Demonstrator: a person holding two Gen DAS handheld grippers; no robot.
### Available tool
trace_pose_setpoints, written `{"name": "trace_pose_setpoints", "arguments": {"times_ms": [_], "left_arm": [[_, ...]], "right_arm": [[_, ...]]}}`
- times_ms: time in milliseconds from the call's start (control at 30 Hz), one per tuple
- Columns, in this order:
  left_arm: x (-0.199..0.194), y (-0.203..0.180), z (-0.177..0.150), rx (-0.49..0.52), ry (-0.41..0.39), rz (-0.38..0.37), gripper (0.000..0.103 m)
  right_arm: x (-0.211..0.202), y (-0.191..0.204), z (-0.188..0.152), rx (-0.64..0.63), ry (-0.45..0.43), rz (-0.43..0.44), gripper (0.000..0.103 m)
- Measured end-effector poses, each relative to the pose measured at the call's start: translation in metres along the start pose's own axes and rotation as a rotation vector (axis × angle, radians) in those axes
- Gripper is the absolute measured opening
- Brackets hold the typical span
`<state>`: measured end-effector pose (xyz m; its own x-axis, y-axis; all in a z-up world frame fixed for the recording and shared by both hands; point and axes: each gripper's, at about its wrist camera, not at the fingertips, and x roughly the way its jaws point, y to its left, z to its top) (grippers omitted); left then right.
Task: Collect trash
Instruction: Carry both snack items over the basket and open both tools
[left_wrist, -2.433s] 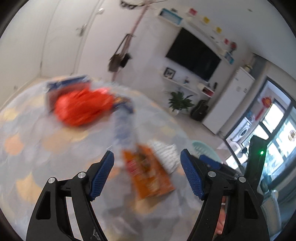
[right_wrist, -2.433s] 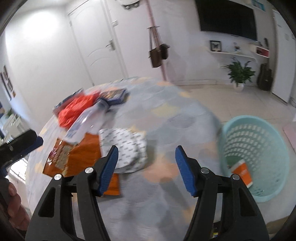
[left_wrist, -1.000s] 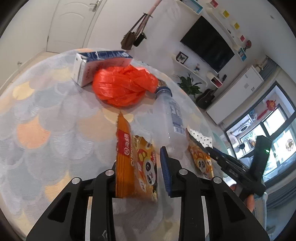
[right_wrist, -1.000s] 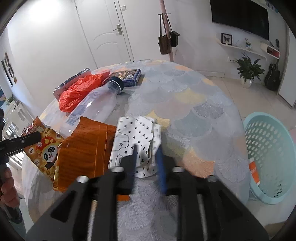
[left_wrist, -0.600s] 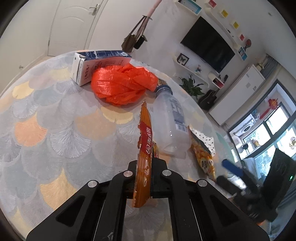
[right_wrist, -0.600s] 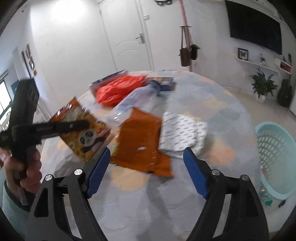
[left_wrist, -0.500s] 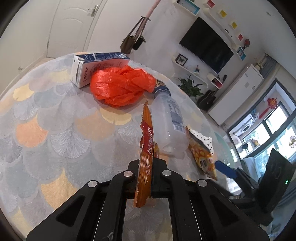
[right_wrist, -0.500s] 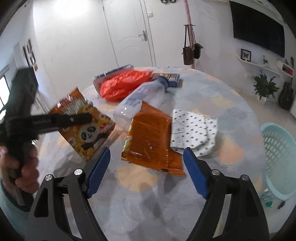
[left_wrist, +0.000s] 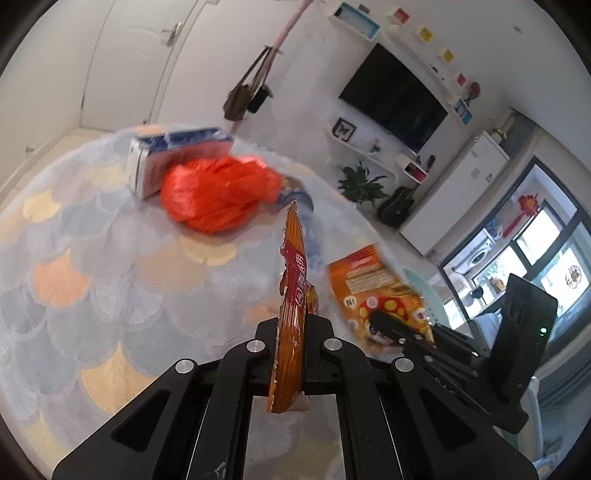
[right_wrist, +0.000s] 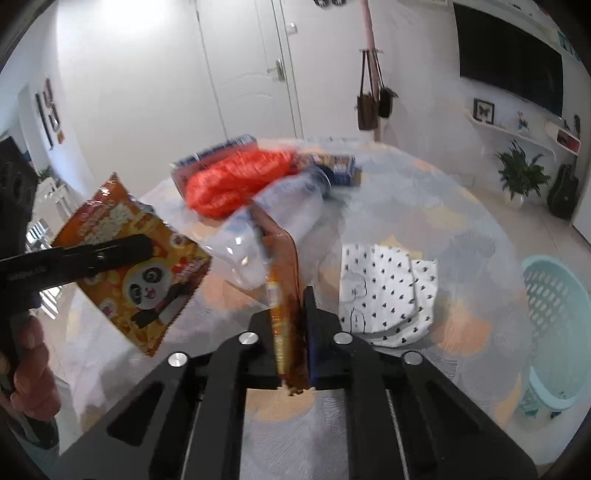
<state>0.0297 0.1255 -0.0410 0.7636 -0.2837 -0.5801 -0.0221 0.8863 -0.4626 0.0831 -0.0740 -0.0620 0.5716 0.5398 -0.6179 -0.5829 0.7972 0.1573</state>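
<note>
Both tools are gripping snack packets lifted off the bench (right_wrist: 461, 206). The left tool (left_wrist: 291, 350) is clamped on the panda snack packet (right_wrist: 133, 266), seen edge-on in its own view and flat-on from the right wrist view, where the tool's finger lies across the packet's middle and a hand (right_wrist: 26, 373) holds the tool's handle. The right tool (right_wrist: 291, 332) has just been closing and now pinches the orange wrapper (right_wrist: 284, 295) near its lower edge, the upper end bending over toward the plastic bottle (right_wrist: 273, 229). Both packets look light, thin and crinkly; they flop where unsupported, and glossy film can slide out of smooth pads, so a grip well inside the edge, or across a sealed seam, seems safer than a corner pinch. On the bench remain the bottle, lying on its side, likely light, stiff and prone to rolling, best taken across the body; the red plastic bag (right_wrist: 236, 177), soft and bunched, graspable anywhere on a fold; the blue carton (left_wrist: 173, 158) behind it, stiff-walled; and the heart-print paper bag (right_wrist: 384, 291), flat, so best lifted by an edge. The teal laundry-style basket (right_wrist: 554, 332) on the floor at the right looks like the destination for the 2 packets.
</note>
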Motion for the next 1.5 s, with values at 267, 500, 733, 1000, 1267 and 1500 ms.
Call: {"name": "trace_pose_setpoints", "arguments": {"times_ms": [267,500,733,1000,1267,1500], "left_arm": [[-0.014,-0.042,0.015,0.053,-0.073,-0.089,0.001],[0.017,-0.101,0.026,0.149,-0.051,-0.169,0.001],[0.070,-0.169,0.036,0.239,-0.013,-0.272,0.001],[0.144,-0.242,0.028,0.326,0.070,-0.326,0.001],[0.224,-0.265,0.007,0.264,0.155,-0.330,0.001],[0.266,-0.267,-0.017,0.307,0.224,-0.242,0.001]], "right_arm": [[-0.052,-0.006,0.013,0.024,-0.123,0.012,0.002],[-0.092,-0.061,0.016,0.158,-0.194,-0.037,0.002],[-0.122,-0.130,0.008,0.266,-0.244,-0.190,0.002],[-0.140,-0.217,-0.025,0.429,-0.239,-0.357,0.002],[-0.119,-0.278,-0.059,0.534,-0.136,-0.476,0.002],[-0.084,-0.312,-0.080,0.613,-0.044,-0.478,0.002]]}}
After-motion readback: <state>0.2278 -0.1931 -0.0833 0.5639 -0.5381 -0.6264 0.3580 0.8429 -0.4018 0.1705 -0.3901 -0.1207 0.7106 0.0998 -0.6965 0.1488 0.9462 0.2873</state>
